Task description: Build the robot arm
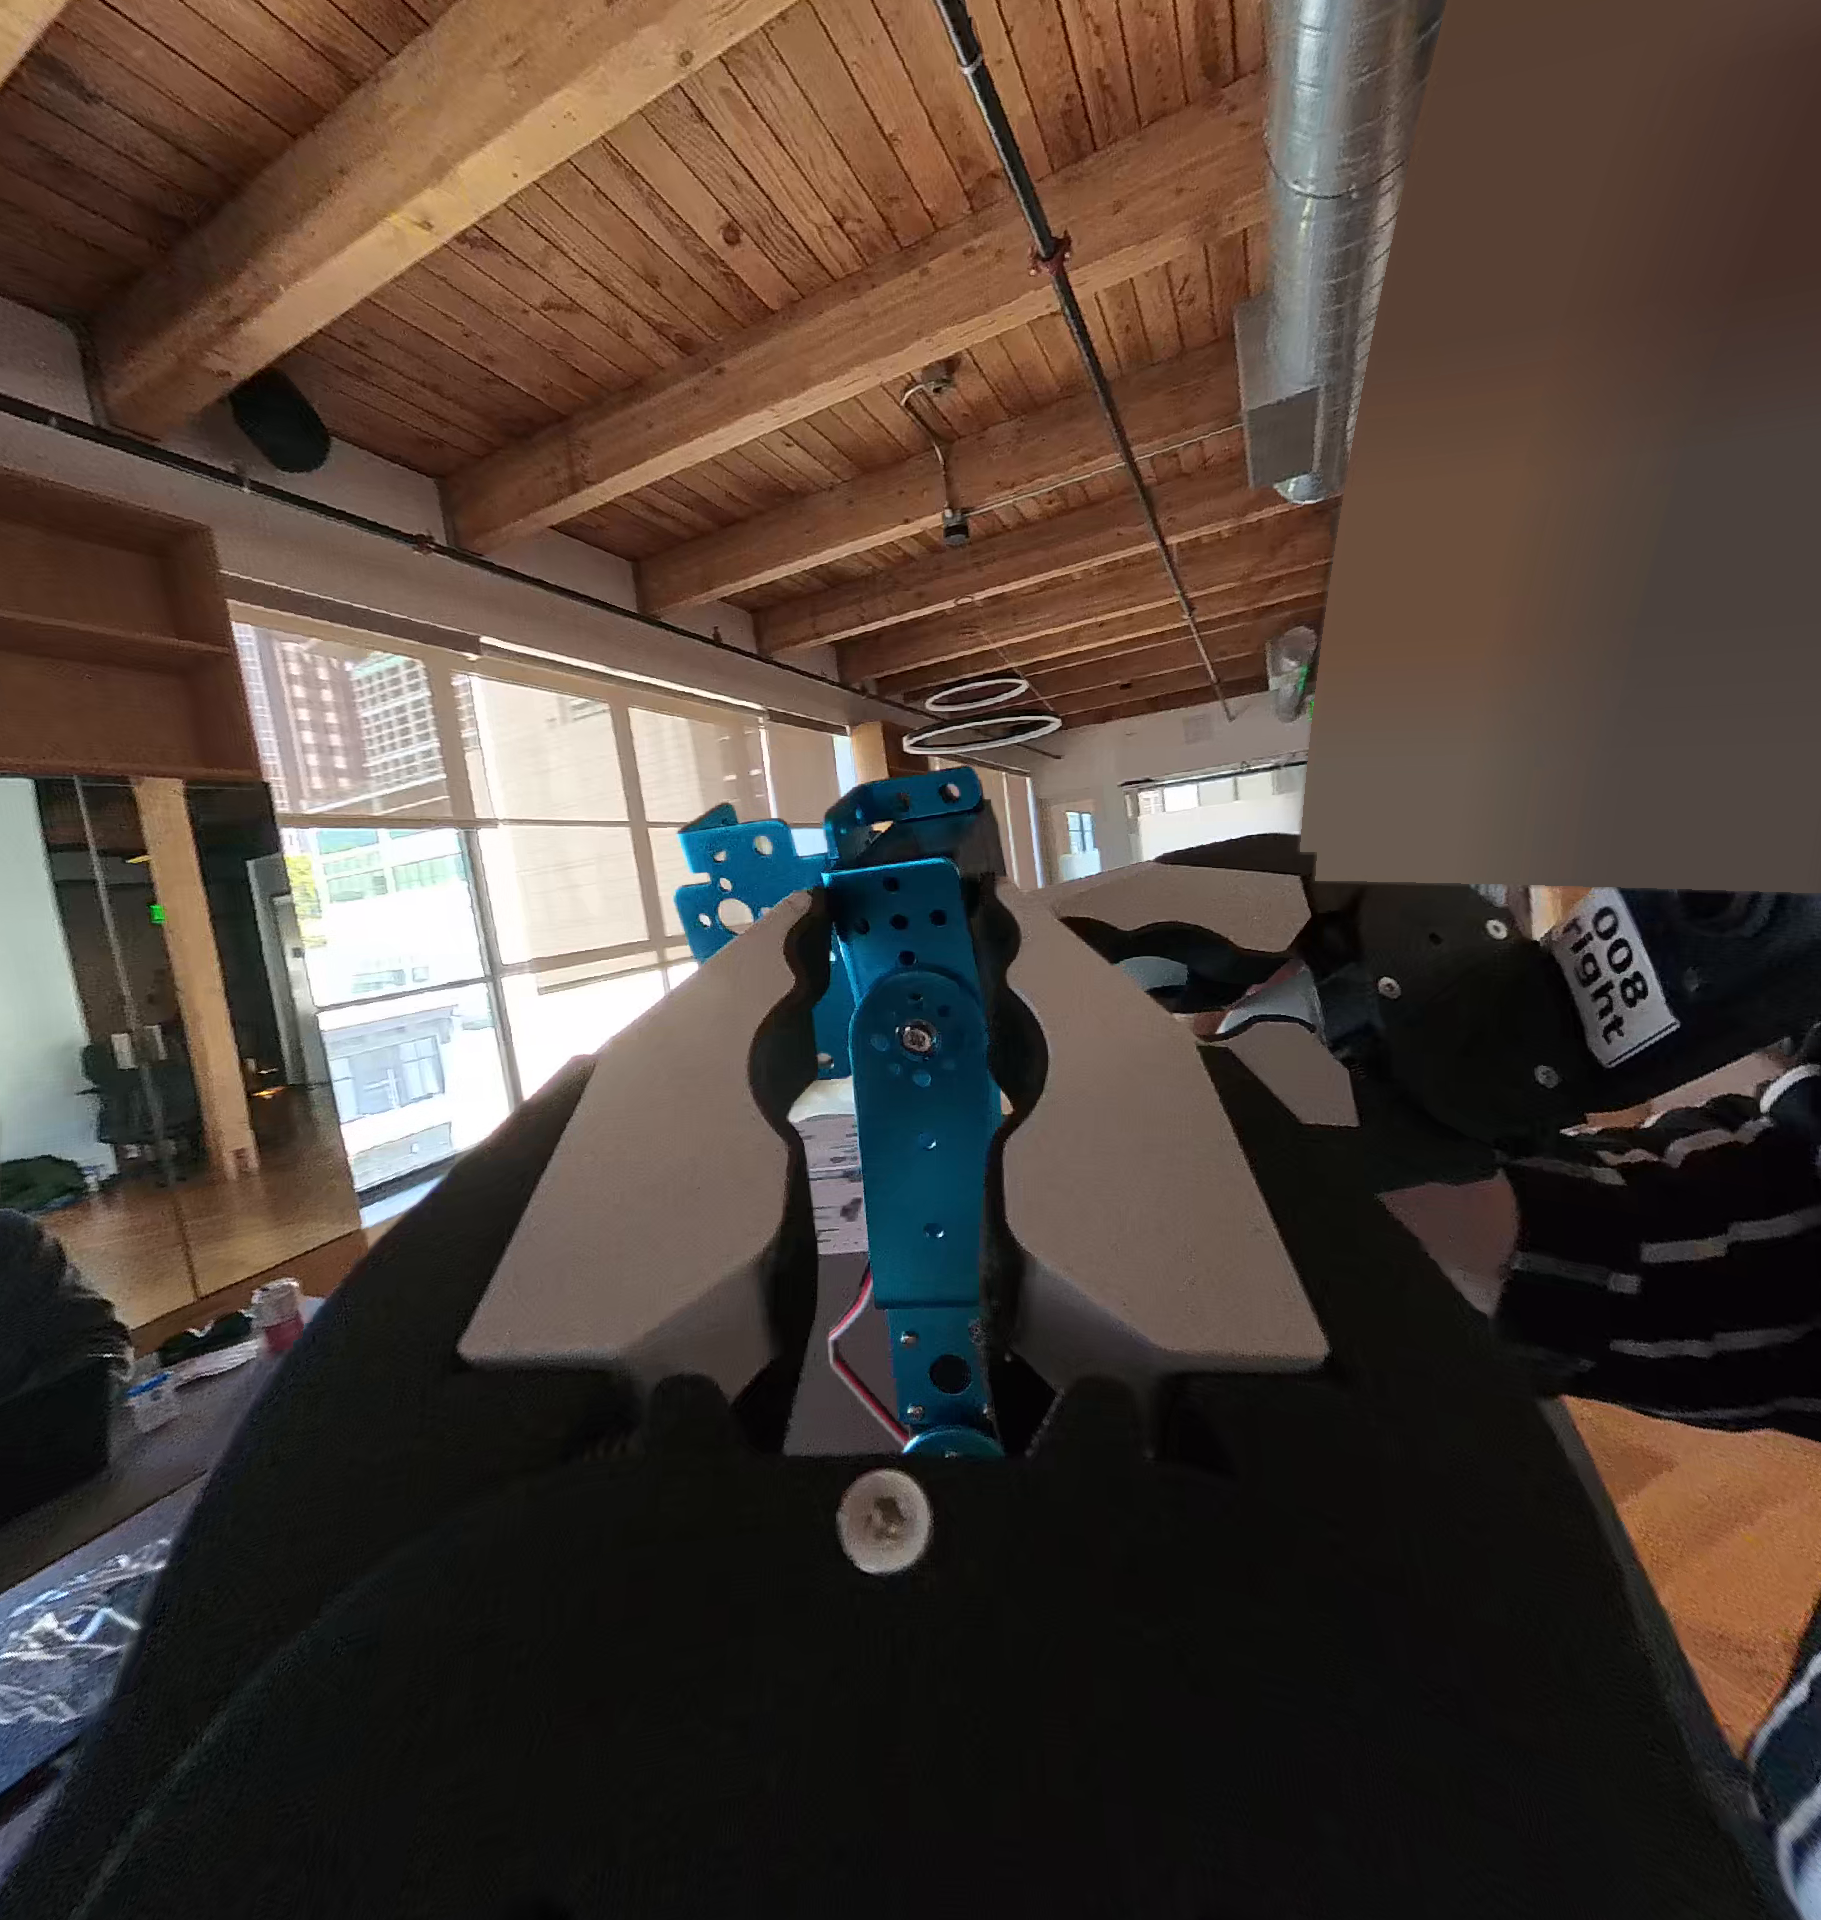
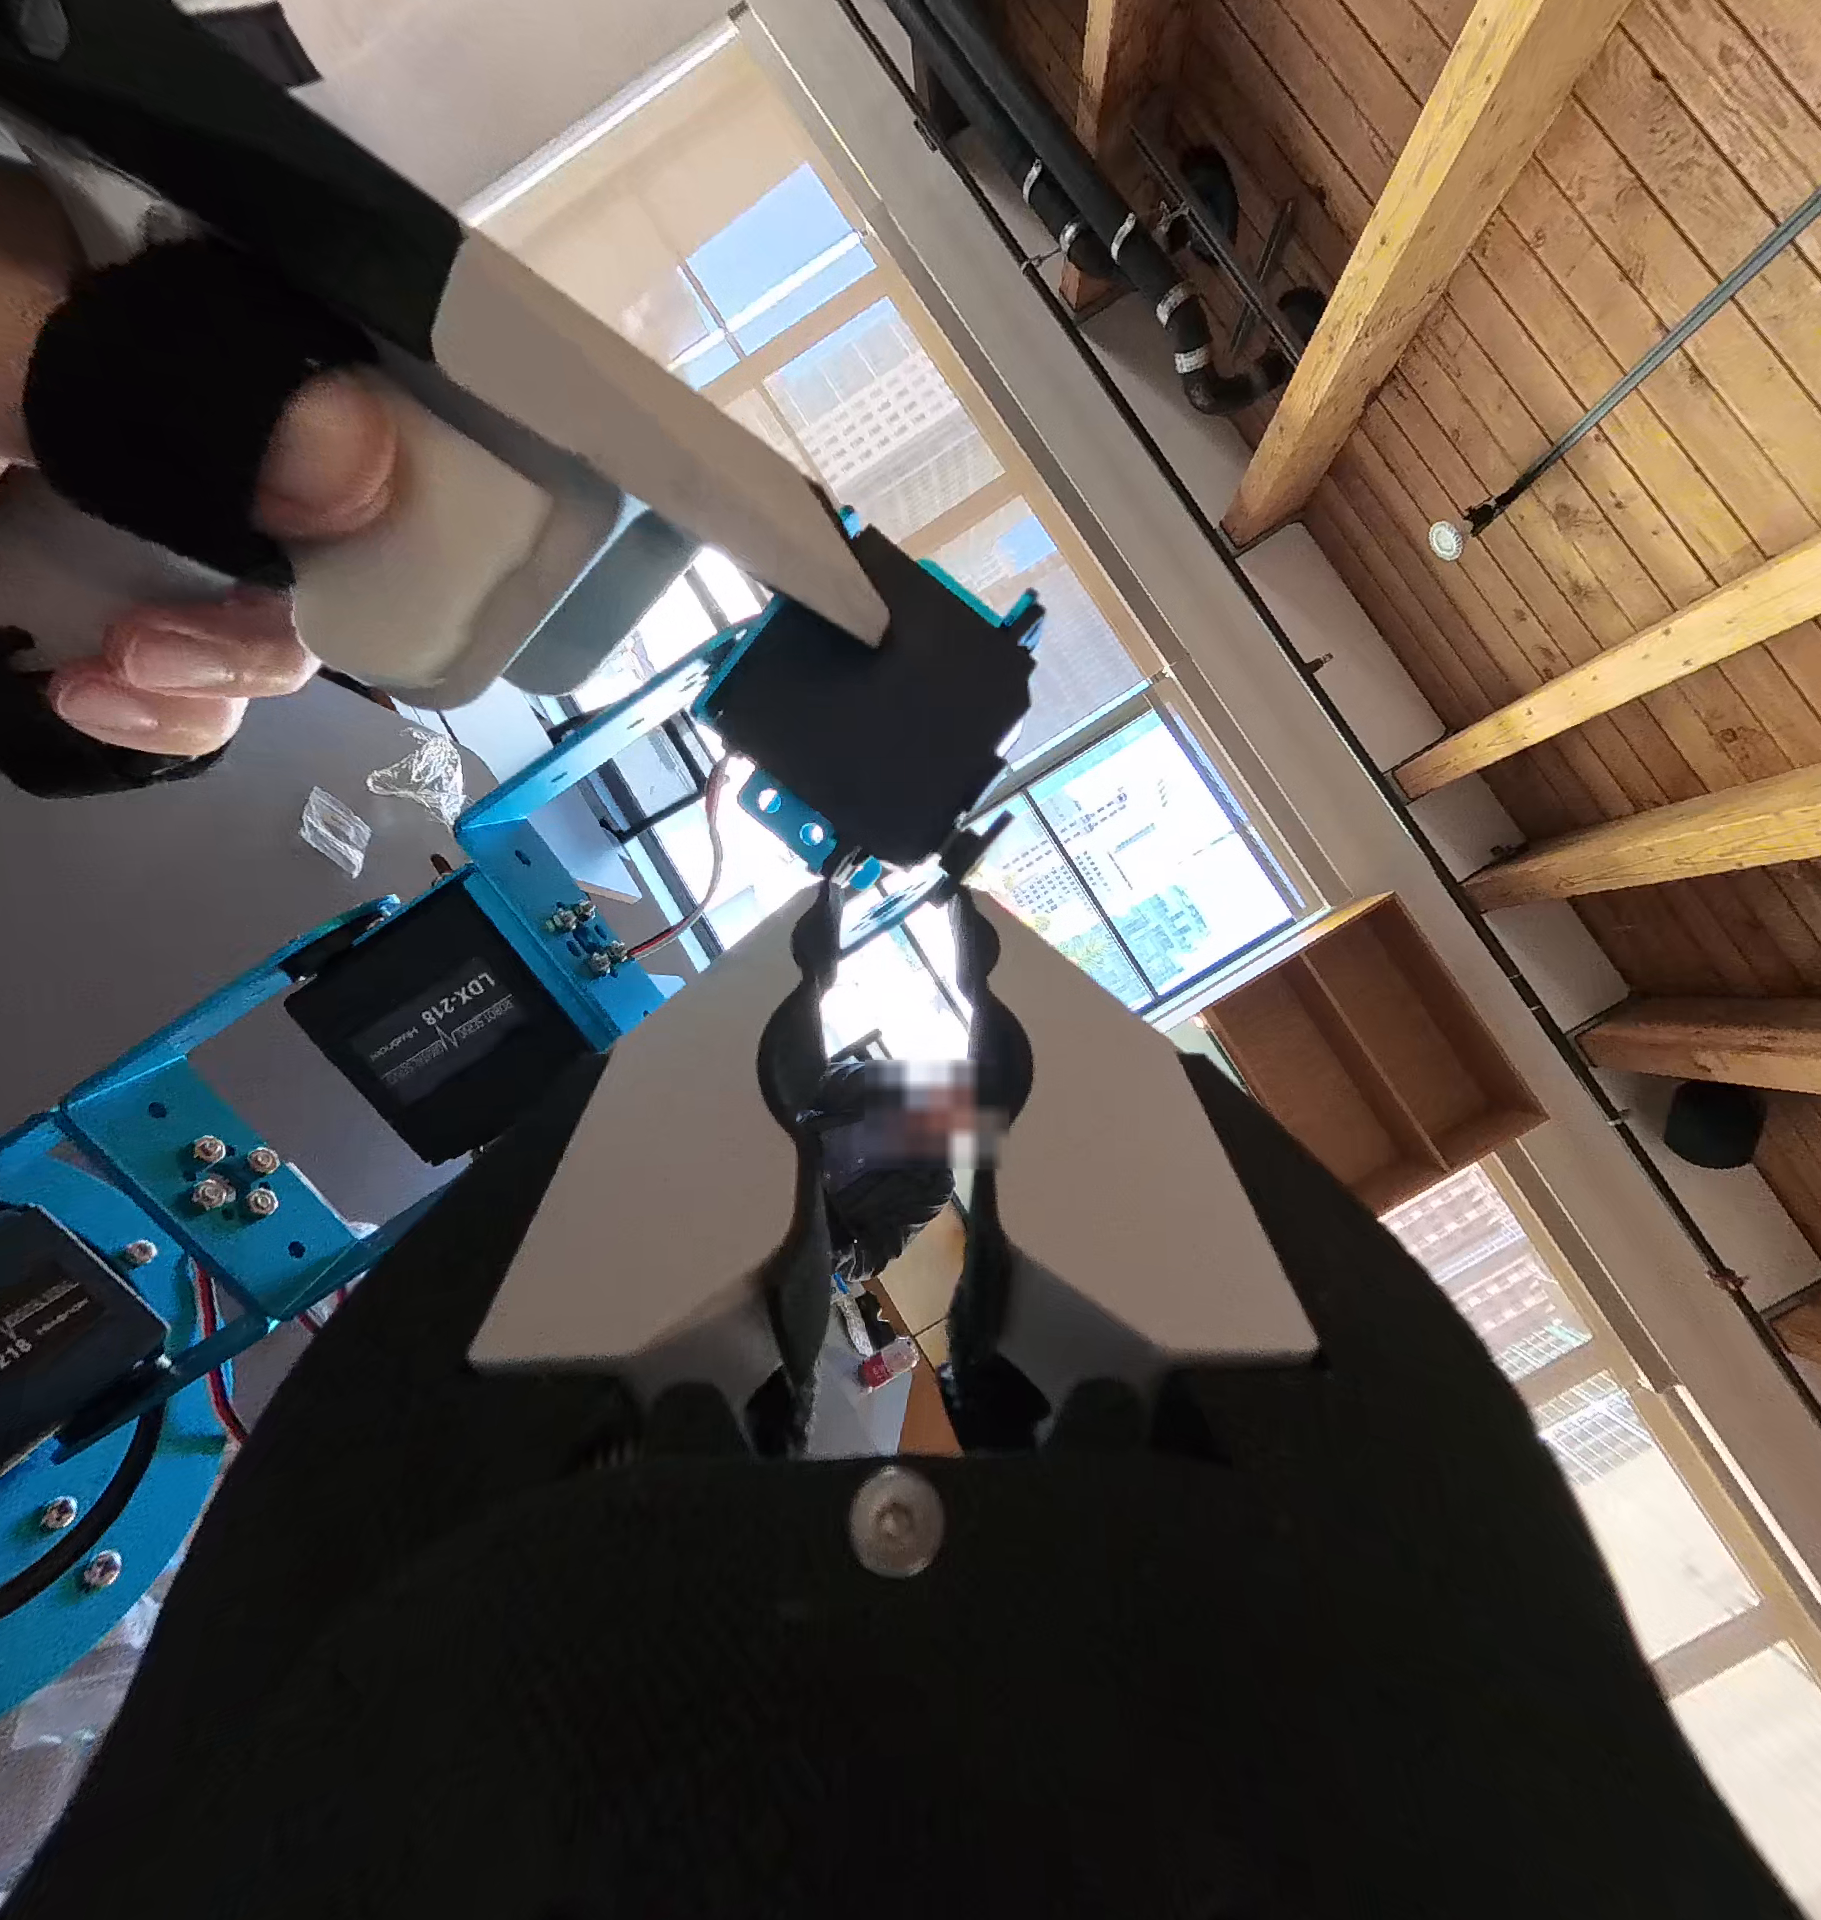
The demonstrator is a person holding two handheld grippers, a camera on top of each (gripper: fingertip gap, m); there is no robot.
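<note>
Blue metal robot arm kit [image 1: 911, 1122], bracket links and black servos, held up in the air between both grippers, wooden ceiling beams [image 1: 594, 436] and windows [image 1: 532, 894] behind it.

Left gripper [image 1: 901, 935]: fingers [image 1: 677, 1122] closed on a long blue perforated bracket with a round servo horn at mid-length; bracket runs lengthwise between the pads. Red and white servo wire [image 1: 852, 1340] trails near the base.

Right gripper [image 2: 890, 914]: fingers [image 2: 667, 1174] nearly together, tips pinching a small blue horn piece [image 2: 885, 909] just under a black servo [image 2: 875, 717] at the kit's upper end.

In the right wrist view the left gripper's fingers clamp the link next to that servo, with a gloved hand [image 2: 158, 520] behind them. Further servos [image 2: 438, 1039] and a round blue base plate [image 2: 44, 1558] sit lower left, above a grey tabletop [image 2: 106, 883] with scraps of clear plastic wrap [image 2: 418, 774].
</note>
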